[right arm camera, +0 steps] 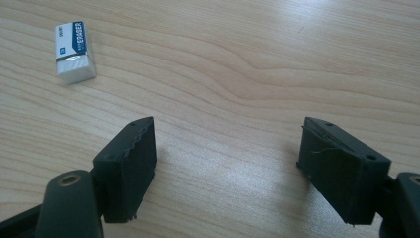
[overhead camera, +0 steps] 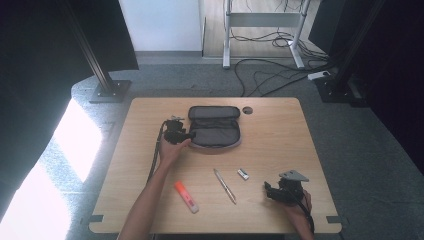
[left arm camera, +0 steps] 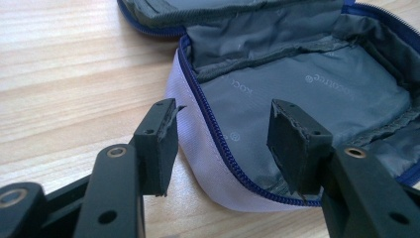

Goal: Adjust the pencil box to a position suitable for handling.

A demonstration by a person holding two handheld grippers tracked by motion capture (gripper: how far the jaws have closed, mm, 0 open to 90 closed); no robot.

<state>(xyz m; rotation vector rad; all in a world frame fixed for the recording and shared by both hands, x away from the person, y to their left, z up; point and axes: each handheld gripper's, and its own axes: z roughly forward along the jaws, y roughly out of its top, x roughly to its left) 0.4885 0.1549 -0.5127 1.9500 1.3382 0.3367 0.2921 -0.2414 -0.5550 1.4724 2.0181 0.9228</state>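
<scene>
Pencil case point(left arm camera: 297, 84) far end cut off; left tongs point(left arm camera: 223, 134) straddle rim.

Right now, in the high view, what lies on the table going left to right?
Left gripper → orange highlighter → open pencil case → pen → eraser → right gripper.
</scene>
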